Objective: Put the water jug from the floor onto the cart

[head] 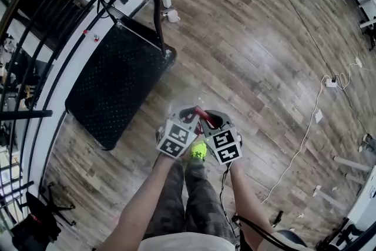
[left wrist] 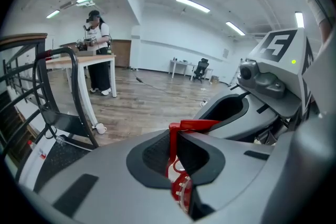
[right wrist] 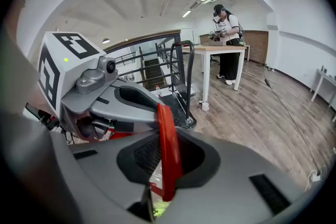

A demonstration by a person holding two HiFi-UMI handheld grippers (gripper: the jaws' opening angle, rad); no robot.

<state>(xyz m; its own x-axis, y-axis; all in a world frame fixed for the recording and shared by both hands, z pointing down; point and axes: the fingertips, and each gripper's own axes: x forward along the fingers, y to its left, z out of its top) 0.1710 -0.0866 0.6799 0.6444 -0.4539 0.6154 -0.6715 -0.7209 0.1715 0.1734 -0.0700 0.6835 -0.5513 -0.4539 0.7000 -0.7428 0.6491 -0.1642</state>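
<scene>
With the left gripper (head: pixel 187 117) and right gripper (head: pixel 212 121) both clamped side by side on the red handle (head: pixel 201 115) of the water jug (left wrist: pixel 181 192), which hangs under them near the person's legs, the load should travel level and left over the cart (head: pixel 117 84) before lowering.

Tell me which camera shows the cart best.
The head view: the whole cart, black deck and handle, seen from above. The left gripper view catches only its handle and a deck corner; the right gripper view shows it small, partly hidden.
</scene>
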